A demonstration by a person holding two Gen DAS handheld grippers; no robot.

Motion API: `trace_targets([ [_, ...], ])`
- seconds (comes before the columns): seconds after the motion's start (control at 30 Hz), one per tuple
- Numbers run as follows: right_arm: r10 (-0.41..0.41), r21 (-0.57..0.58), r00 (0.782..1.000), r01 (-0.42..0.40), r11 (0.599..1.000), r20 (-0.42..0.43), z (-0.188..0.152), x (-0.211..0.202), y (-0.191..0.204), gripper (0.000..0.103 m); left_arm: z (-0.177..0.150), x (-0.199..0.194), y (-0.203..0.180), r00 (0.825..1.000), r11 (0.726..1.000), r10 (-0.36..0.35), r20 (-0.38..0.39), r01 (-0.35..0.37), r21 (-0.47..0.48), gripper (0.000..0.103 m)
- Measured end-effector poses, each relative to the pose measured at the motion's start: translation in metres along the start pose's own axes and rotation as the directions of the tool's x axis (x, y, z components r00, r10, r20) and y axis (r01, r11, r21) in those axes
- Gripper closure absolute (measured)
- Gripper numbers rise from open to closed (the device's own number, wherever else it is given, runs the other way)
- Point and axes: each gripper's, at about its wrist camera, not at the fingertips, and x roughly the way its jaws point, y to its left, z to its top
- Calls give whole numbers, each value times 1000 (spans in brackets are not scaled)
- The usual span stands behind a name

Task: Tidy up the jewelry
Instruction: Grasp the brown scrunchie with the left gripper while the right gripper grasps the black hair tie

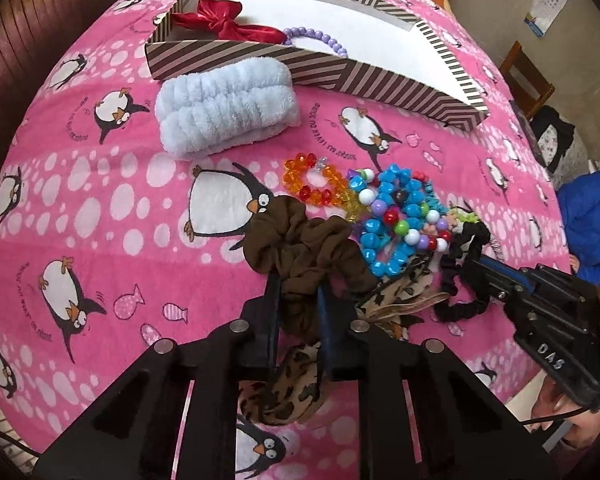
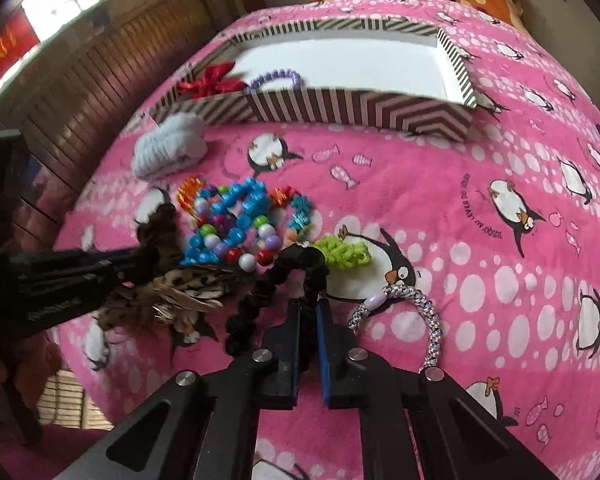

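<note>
1. Nearest in the left wrist view, the left gripper (image 1: 296,292) has its jaws pinched on the brown scrunchie (image 1: 296,240), which bunches up over the fingertips at about 12 o'clock from them. It looks light, soft and springy; a pinch through one gathered fold, as here, should hold, though loose fabric may drag neighbours along.
2. Just below it, toward 6 o'clock, lies a leopard-print scrunchie (image 1: 288,392), partly under the jaws: equally limp, best taken by one fold.
3. In the right wrist view, the right gripper (image 2: 309,312) is pressed together on the thin band of a black scrunchie (image 2: 260,300), which loops up to 11 o'clock. It is light and stretchy, so it may sag when lifted.
4. At 3 o'clock from those jaws rests a speckled coil hair tie (image 2: 420,312): firm, springy, easy to hook.
5. Farther off, the bead pile: a blue bead bracelet (image 1: 396,216) and an orange bead bracelet (image 1: 312,184). Hard, smooth and likely slippery; grip across the string, not one bead.
6. At 11 o'clock, a fluffy pale-blue headband (image 1: 224,112): bulky, compressible.
7. Farthest, the striped box (image 1: 340,76) already holds a red bow (image 1: 220,20) and purple beads (image 1: 320,38); much remains outside it on the pink penguin blanket (image 1: 100,200).
</note>
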Motion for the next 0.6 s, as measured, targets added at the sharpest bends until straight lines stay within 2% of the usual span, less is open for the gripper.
trace_targets([
  [0.27,31,1,996,-31,1000,80,12,-40,8,96,1,-37,8,997,999,-28,77,27,24,90],
  [0.6,39,-2,993,-39,999,110,16,-55,15,96,5,-77,9,987,999,-31,157,25,35,91],
])
